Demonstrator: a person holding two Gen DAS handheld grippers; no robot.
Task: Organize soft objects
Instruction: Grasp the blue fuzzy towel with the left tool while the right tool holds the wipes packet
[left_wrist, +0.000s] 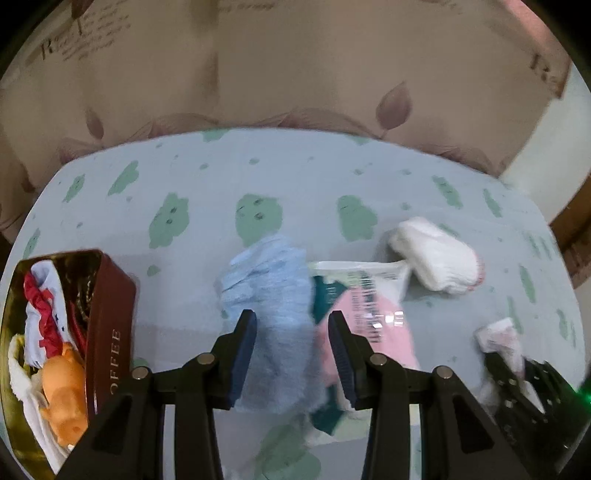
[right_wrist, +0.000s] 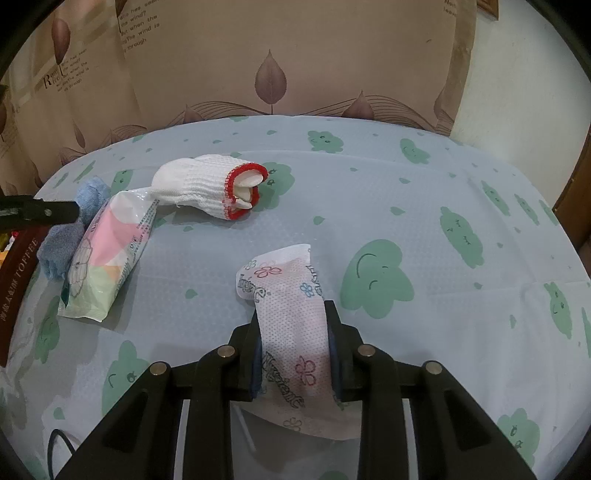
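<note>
Our left tool (left_wrist: 291, 354) has the light blue fuzzy cloth (left_wrist: 273, 317) between its fingers; the jaws stand fairly wide and the frame is blurred, so we cannot tell whether they pinch it. The cloth hangs in front of the pink and white tissue pack (left_wrist: 365, 306), which lies on the desk (left_wrist: 207, 177) just behind and to the right of the fingers. Our right tool (right_wrist: 293, 354) is closed on a white perforated packet printed with small flowers (right_wrist: 295, 314); the packet sticks forward past the fingertips, its far end curled above the blue cloud-patterned desk cover.

Beyond the tissue pack we see the rolled white knit glove with a red cuff (right_wrist: 207, 188), resting on the desk and touching the pack's far corner. At our far left stands the dark red toffee tin (left_wrist: 107, 332), open, holding a red, white and blue cloth (left_wrist: 40, 310), an orange soft toy (left_wrist: 62, 398) and some white fabric. A brown leaf-print curtain (right_wrist: 273, 59) hangs behind the desk.
</note>
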